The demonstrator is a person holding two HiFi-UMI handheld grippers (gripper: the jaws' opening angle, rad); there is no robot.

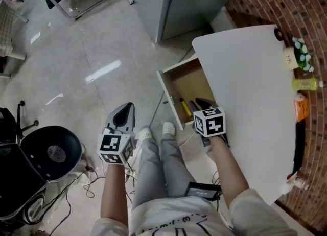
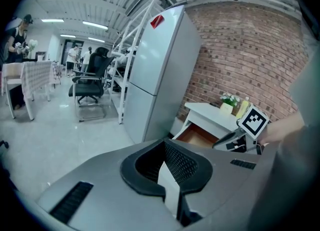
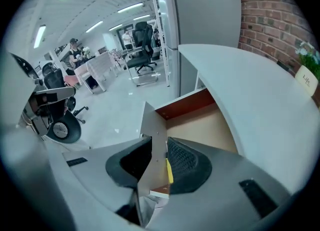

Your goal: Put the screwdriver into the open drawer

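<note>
The screwdriver point(image 1: 184, 107), with a yellow handle, lies inside the open drawer point(image 1: 171, 84) near its front panel. In the right gripper view the screwdriver point(image 3: 170, 170) shows as a yellow strip in the gap between the jaws, beside the drawer front point(image 3: 152, 130). My right gripper point(image 1: 200, 104) hovers over the drawer just right of the screwdriver. Its jaws point(image 3: 159, 142) stand slightly apart with nothing clamped. My left gripper point(image 1: 125, 110) hangs over the floor left of the drawer, and its jaws point(image 2: 165, 144) are closed on nothing.
The drawer belongs to a white table point(image 1: 250, 87) that carries a green bottle point(image 1: 306, 84) and a small plant point(image 1: 301, 53) along a brick wall. A grey fridge point(image 1: 168, 0) stands beyond it. A black fan point(image 1: 51, 153) and cables lie at the lower left.
</note>
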